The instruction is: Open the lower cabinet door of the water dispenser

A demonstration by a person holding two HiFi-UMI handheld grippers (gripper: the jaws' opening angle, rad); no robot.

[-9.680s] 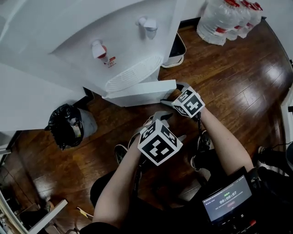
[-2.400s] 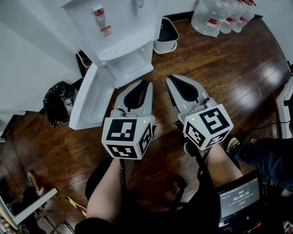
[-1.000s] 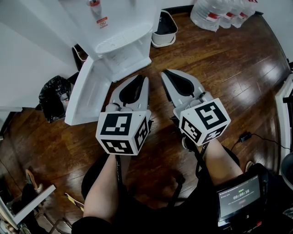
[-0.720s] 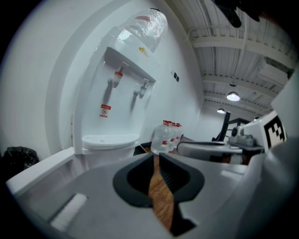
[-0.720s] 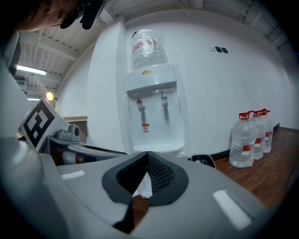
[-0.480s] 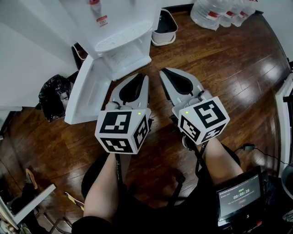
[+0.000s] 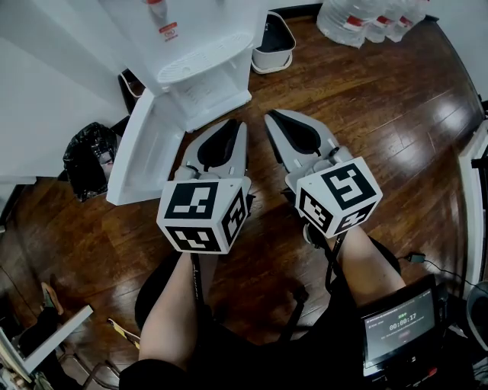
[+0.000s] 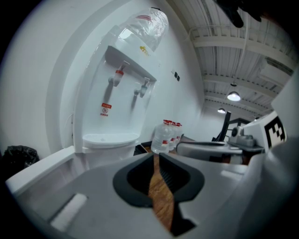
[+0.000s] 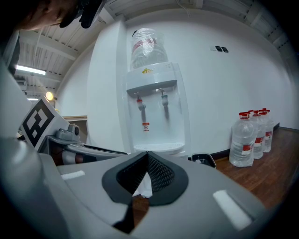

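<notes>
Left gripper (image 7: pixel 235 129), right gripper (image 7: pixel 274 120): grey two-jaw tools, jaws pressed together, nothing held, side by side.

White plastic lower cabinet door (image 7: pixel 141 156): stands wide open, just left of white water dispenser (image 7: pixel 200 72). Likely light, rigid and slick. Best gripped at its free edge.

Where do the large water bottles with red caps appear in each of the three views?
Head view: the water bottles are at the top edge, right of centre.
Left gripper view: the water bottles are near the centre, small and far away.
Right gripper view: the water bottles are at the right side, at middle height.
Shared landmark: the water dispenser; in every view the bottles stand to its right.
</notes>
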